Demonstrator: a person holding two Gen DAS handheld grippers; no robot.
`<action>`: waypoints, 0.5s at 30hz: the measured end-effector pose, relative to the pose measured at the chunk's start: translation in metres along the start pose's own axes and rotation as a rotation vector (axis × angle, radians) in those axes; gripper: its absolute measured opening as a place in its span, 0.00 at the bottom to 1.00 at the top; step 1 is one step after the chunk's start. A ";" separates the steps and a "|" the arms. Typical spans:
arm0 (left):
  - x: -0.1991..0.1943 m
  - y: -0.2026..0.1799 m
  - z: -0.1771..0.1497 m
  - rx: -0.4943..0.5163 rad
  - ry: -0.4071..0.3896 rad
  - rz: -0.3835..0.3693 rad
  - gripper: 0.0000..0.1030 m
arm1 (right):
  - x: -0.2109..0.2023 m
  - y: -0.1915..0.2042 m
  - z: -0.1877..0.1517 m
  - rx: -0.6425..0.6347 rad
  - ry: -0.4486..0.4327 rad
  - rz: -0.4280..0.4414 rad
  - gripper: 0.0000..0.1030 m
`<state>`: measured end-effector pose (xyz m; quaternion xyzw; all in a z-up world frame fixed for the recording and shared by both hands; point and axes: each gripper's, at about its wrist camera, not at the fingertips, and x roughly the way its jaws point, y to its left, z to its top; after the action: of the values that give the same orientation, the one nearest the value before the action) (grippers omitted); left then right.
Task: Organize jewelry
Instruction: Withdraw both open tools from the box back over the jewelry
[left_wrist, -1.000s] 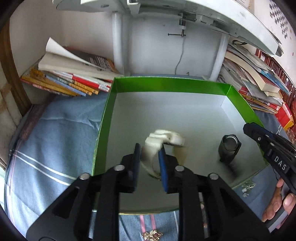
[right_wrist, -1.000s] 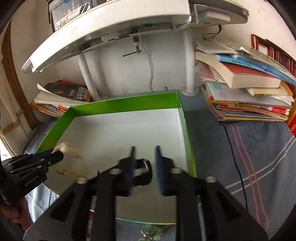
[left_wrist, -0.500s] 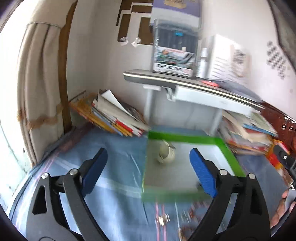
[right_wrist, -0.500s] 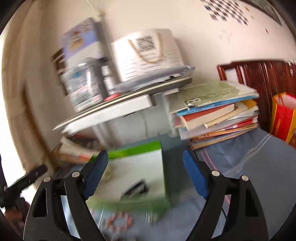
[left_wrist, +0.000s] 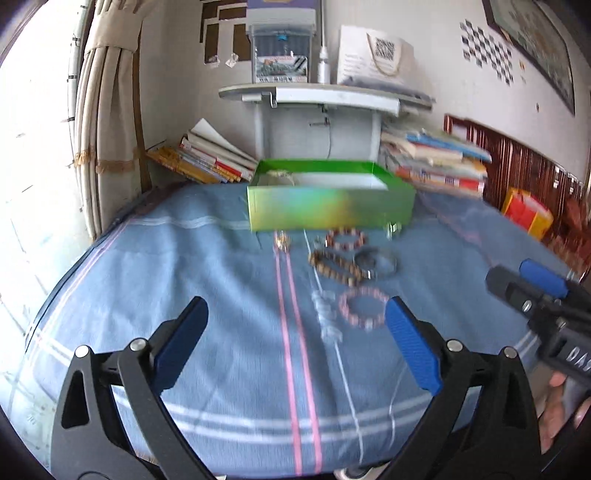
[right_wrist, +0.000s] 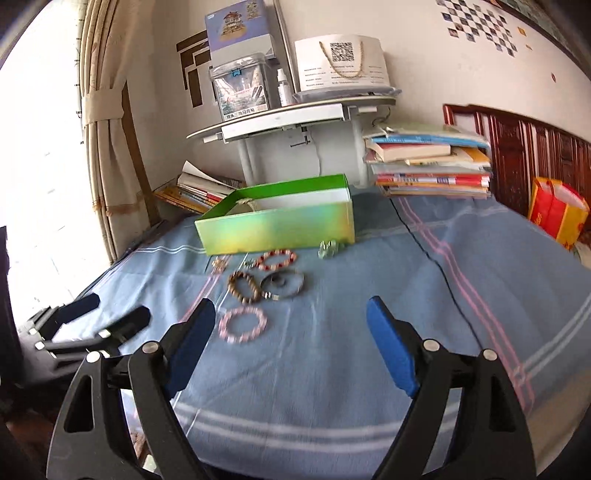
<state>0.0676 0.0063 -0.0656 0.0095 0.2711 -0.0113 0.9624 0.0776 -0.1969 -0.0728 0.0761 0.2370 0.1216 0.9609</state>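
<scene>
Progress check: a cream-coloured piece (left_wrist: 281, 176) peeks over the rim of the green box (left_wrist: 328, 210), sitting centre frame, so at least one item looks stowed; I can't see the rest of the inside. Plenty is left on the blue bedsheet (left_wrist: 229, 295) just below it: red bead bracelet (left_wrist: 345, 238), brown bead bracelet (left_wrist: 334, 266), silver bangle (left_wrist: 376, 263), pink bracelet (left_wrist: 364, 308), small gold piece (left_wrist: 282, 242) and a clear trinket (right_wrist: 328, 248) at the box's corner. My left gripper (left_wrist: 295, 343) is opening, nothing between its jaws; my right gripper (right_wrist: 291, 339) is spread wide, empty too. Pink bracelet's probably next.
</scene>
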 end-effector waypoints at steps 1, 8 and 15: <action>-0.003 -0.001 -0.006 -0.010 0.004 -0.008 0.93 | -0.004 0.000 -0.005 0.006 0.000 0.000 0.80; -0.015 -0.004 -0.017 -0.040 0.013 -0.048 0.93 | -0.021 -0.004 -0.023 0.014 0.011 -0.007 0.80; -0.023 -0.008 -0.015 -0.026 -0.002 -0.049 0.93 | -0.027 -0.006 -0.018 0.027 -0.015 -0.001 0.80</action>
<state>0.0398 -0.0011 -0.0661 -0.0098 0.2702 -0.0313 0.9622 0.0469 -0.2080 -0.0782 0.0900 0.2317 0.1172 0.9615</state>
